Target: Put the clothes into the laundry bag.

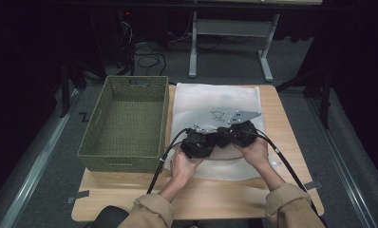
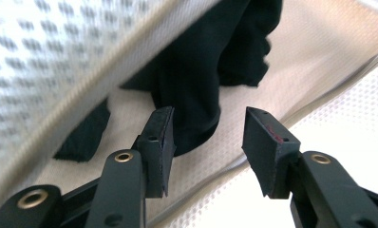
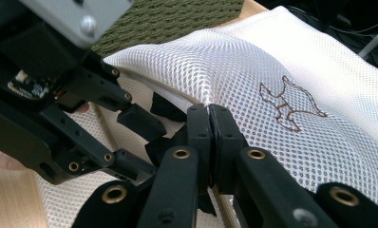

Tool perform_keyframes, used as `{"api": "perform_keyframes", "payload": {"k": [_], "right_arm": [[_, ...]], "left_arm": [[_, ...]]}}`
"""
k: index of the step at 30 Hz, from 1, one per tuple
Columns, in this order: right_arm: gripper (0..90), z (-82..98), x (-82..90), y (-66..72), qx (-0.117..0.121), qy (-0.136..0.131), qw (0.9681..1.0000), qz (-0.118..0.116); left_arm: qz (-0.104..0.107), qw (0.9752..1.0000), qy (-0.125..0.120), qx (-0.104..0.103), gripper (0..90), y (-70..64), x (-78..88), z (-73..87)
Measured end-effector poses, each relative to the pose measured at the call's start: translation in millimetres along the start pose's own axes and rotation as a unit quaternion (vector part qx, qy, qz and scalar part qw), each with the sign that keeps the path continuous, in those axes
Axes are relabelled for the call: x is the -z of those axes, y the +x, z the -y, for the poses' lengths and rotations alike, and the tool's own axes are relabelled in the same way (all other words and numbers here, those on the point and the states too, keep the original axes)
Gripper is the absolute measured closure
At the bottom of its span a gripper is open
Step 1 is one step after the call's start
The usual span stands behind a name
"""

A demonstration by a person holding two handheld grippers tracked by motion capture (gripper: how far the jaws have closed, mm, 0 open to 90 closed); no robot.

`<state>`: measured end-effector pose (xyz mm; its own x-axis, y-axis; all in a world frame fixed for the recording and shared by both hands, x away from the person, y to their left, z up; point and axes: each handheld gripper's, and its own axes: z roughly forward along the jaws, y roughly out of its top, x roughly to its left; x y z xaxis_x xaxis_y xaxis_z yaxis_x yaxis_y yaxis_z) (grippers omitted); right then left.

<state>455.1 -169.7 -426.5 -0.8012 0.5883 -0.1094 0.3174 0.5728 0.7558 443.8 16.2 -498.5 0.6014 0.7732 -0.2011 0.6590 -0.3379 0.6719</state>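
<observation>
High view: a white mesh laundry bag (image 1: 215,102) lies flat on the light wooden table (image 1: 211,194), just right of an olive-green woven basket (image 1: 125,121) that stands on the table's left part. Both hands meet at the bag's near edge, the left gripper (image 1: 196,142) and the right gripper (image 1: 237,134) side by side and nearly touching there (their black cables trail back toward the person).

Left gripper view: the left gripper (image 2: 208,137) points into the bag's opening, with the mesh edge lifted above it. Its jaws stand apart with a clear gap, and a piece of black cloth (image 2: 201,80) lies inside the bag just beyond the tips; the left pad (image 2: 161,142) is close against the cloth's lower fold, but I cannot tell whether it touches.

Right gripper view: the right gripper (image 3: 209,142) has its jaws pressed together on the bag's upper mesh edge, lifting it in a ridge. A brown outlined animal figure (image 3: 288,104) is stitched on the bag to the right of that ridge. The left gripper sits to the left, under the raised edge.
</observation>
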Motion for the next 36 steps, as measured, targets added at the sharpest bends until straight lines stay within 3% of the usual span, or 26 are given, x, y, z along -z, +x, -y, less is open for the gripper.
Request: {"api": "perform_keyframes", "payload": {"k": [5, 9, 14, 18, 22, 28, 31, 36], "right_arm": [[89.4, 0.6, -2.5, 1.4, -0.005, -0.001, 1.0000, -0.006], [89.4, 0.9, -3.5, 1.7, -0.004, -0.004, 1.0000, -0.007], [89.4, 0.9, -3.2, 1.3, -0.002, -0.004, 1.0000, -0.008], [89.4, 0.6, -2.7, 2.2, -0.003, -0.003, 1.0000, -0.008], [89.5, 0.0, -2.0, 0.8, -0.006, -0.006, 0.9999, -0.011], [89.5, 0.3, -1.3, 0.9, -0.006, -0.002, 0.9999, -0.013], [89.5, 0.5, -0.6, 0.9, -0.008, -0.004, 0.9999, -0.013], [89.4, 0.0, 1.0, -0.4, -0.007, -0.007, 0.9999, -0.011]], "left_arm": [[0.007, 0.9999, -0.003, 0.008, 60.5, 1.7, -10.4, -1.0], [0.023, 0.9989, -0.009, 0.041, 75.9, 8.6, -22.4, -1.6], [0.022, 0.9987, -0.025, 0.039, 86.4, 6.0, -25.8, -5.6], [0.032, 0.9957, -0.062, 0.061, 87.1, 7.1, -22.0, -11.8], [0.010, 0.9951, -0.081, 0.056, 87.1, 3.0, -25.1, -19.1], [-0.025, 0.9956, -0.072, 0.055, 86.3, 2.2, -41.3, -19.5], [-0.028, 0.9963, -0.067, 0.045, 83.4, 2.2, -39.7, -18.9], [-0.022, 0.9973, -0.060, 0.035, 69.8, 4.2, -28.9, -17.6]]}}
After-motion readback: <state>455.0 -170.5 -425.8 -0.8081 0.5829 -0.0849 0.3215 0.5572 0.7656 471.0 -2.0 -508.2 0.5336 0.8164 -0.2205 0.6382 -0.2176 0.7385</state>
